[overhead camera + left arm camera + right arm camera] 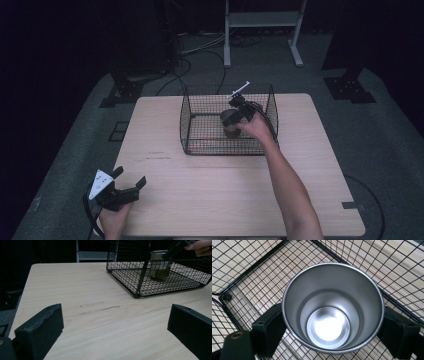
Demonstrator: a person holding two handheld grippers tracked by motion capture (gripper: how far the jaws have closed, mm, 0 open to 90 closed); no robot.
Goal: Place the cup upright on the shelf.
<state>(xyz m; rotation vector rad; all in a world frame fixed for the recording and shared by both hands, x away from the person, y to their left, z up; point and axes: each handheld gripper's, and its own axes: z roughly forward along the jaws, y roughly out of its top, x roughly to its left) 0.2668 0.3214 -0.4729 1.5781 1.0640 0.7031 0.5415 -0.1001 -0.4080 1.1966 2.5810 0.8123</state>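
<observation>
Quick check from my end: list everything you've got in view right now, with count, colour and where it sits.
Table: one, light wood, centre of the high view.
Wire basket: one, black, far middle of the table.
Metal cup: one, silver, inside the basket, between the right gripper's jaws.
Frame: one, white, on the floor beyond the table.
Left gripper: one, black, near left corner of the table, jaws wide apart.
Right gripper: one, black, in the basket, jaws on either side of the cup.
</observation>
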